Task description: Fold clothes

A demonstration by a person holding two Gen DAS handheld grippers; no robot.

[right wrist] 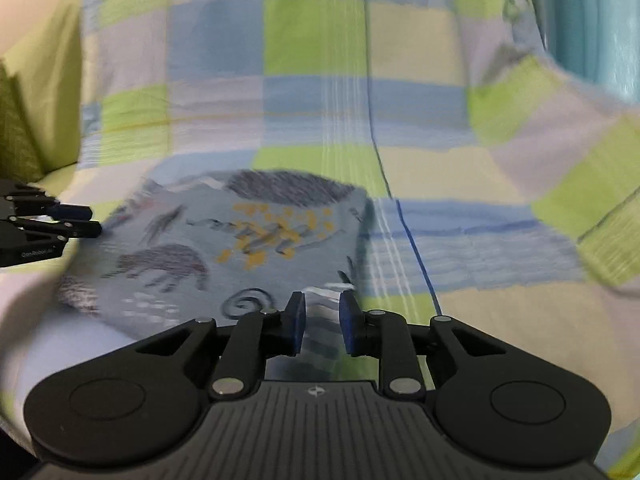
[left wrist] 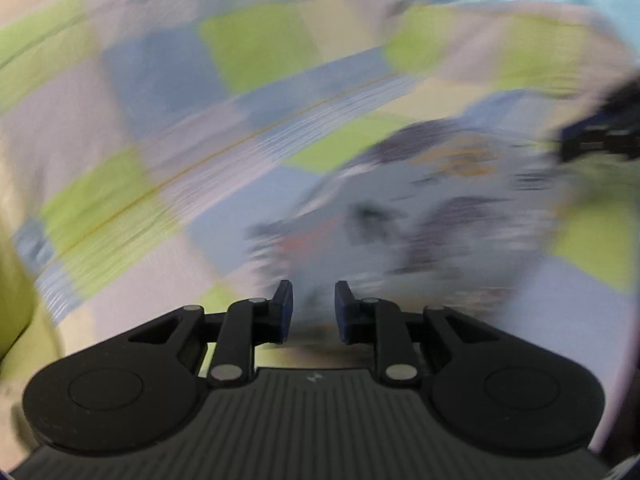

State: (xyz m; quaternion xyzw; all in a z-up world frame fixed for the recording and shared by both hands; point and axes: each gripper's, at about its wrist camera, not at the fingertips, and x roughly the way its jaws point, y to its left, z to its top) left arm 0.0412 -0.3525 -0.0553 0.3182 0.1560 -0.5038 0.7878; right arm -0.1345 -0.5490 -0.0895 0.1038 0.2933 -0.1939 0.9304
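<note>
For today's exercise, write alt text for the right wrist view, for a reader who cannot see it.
A folded light-blue garment printed with dark animals and yellow dots lies on a green, blue and lilac checked bedspread. The right gripper hovers at its near edge, jaws slightly apart with nothing pinched; the left gripper pokes in from the left.

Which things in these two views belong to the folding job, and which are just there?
Job:
- patterned blue garment
- left tool
- right tool

Just there:
- checked bedsheet
- turquoise cloth at the far right
</note>
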